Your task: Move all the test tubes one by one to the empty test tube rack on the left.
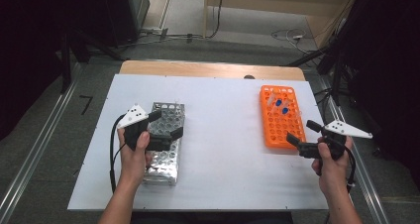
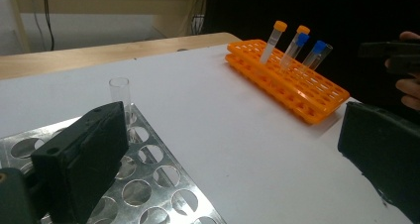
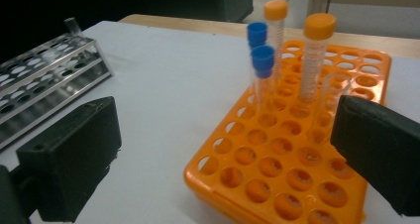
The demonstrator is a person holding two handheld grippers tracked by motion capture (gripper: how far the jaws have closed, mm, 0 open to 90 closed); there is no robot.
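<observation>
One clear uncapped tube [image 2: 120, 92] stands in the metal rack [image 1: 166, 149] at table left. Four capped tubes, two blue [image 3: 262, 60] and two orange [image 3: 319, 28], remain in the orange rack [image 1: 279, 117] at right. By my estimate, you've barely begun the transfer. Your left gripper [image 1: 166, 125] and right gripper [image 1: 302, 132] are both agape, empty. No legible labels.
</observation>
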